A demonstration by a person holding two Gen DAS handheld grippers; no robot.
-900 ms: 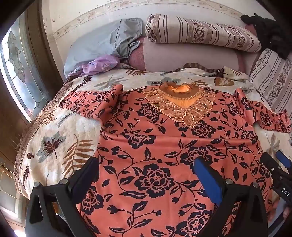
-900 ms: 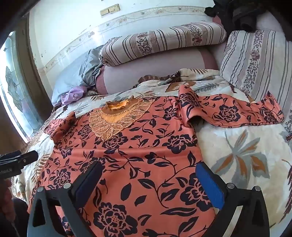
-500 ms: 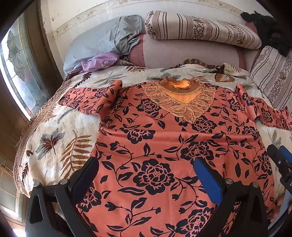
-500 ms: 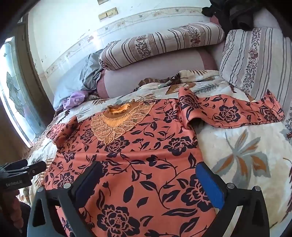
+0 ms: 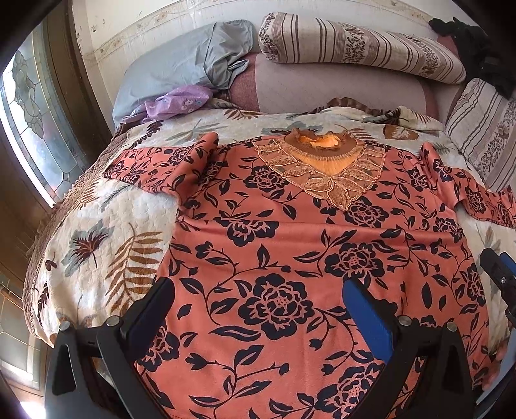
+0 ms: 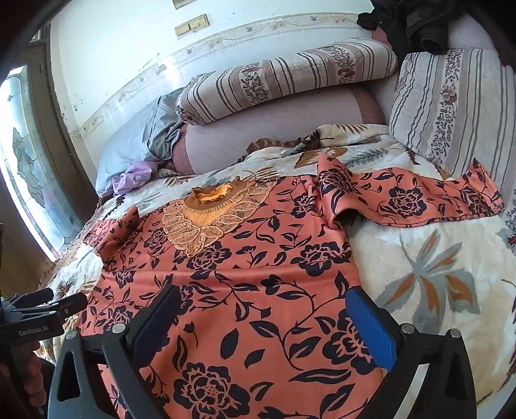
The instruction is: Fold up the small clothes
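A salmon-orange top with black flowers (image 5: 290, 245) lies spread flat on the bed, its lace collar (image 5: 322, 167) at the far end. One sleeve (image 5: 161, 167) is bunched at the left, the other sleeve (image 6: 412, 199) stretches out to the right. The top also shows in the right wrist view (image 6: 251, 277). My left gripper (image 5: 258, 309) is open and empty above the lower part of the top. My right gripper (image 6: 261, 322) is open and empty above the top's lower right part. The hem is hidden below both views.
The bed has a leaf-print quilt (image 5: 96, 245). Striped pillows (image 5: 354, 48) and a grey pillow (image 5: 180, 58) with a purple cloth (image 5: 174, 103) lie at the head. A striped cushion (image 6: 451, 106) stands at the right. Dark clothes (image 6: 416, 22) lie on top. A window (image 5: 29, 129) is at the left.
Both grippers have risen and drawn back a little from the top, so more of the bed shows. The jaws stay open. The top has not moved.
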